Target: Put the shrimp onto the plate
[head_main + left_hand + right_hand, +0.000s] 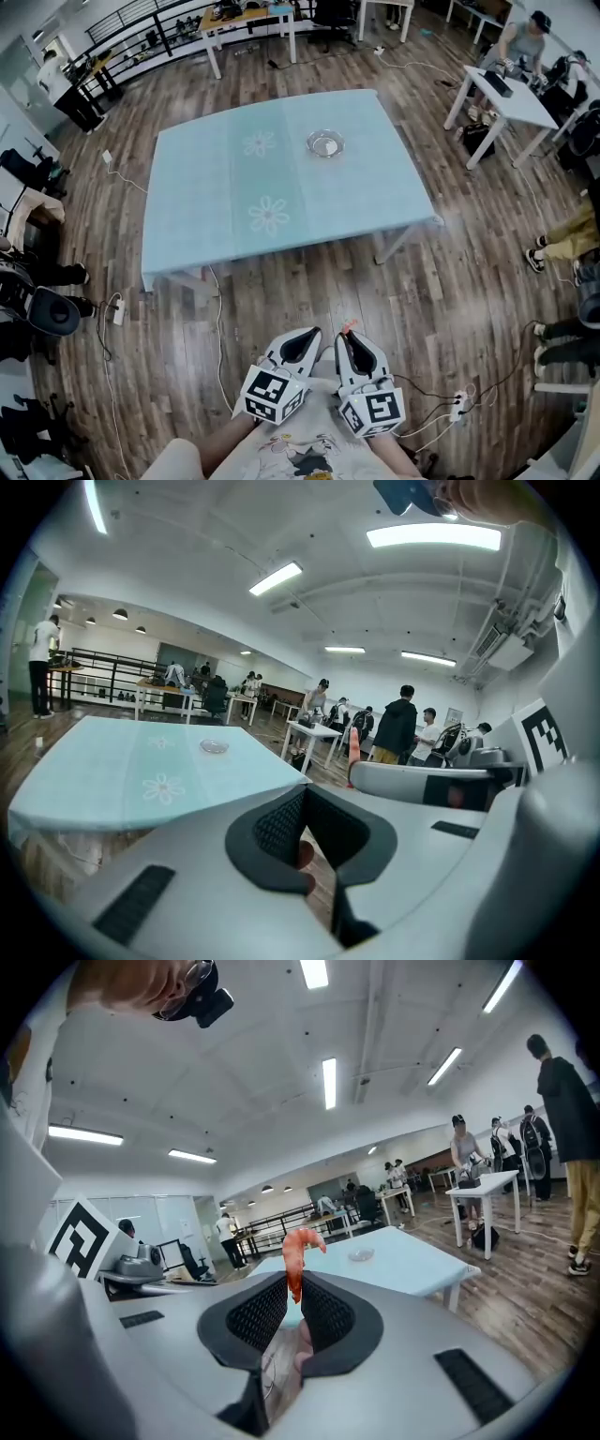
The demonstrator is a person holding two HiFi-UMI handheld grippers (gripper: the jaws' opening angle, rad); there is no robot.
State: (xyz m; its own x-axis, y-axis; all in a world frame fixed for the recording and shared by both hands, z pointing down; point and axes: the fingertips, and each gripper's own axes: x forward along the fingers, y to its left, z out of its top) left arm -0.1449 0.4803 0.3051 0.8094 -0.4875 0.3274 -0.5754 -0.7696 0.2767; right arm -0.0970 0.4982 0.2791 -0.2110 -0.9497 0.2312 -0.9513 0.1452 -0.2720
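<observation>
An orange shrimp (298, 1251) sticks up from between the jaws of my right gripper (292, 1290), which is shut on its tail end. In the head view both grippers are held close to the person's body, far short of the table: left gripper (312, 333), right gripper (345, 337), with the shrimp (348, 327) showing at the right one's tip. My left gripper (302, 808) is shut with nothing between its pads. A small clear glass plate (325, 143) sits empty on the far right part of the light blue table (206, 187). The plate (360, 1255) lies well ahead of the right gripper.
Bare wood floor lies between me and the table's near edge (281, 251). Cables and a power strip (457, 405) lie on the floor at right, another cable (219, 319) at left. White desks (502, 98) and people stand around the room.
</observation>
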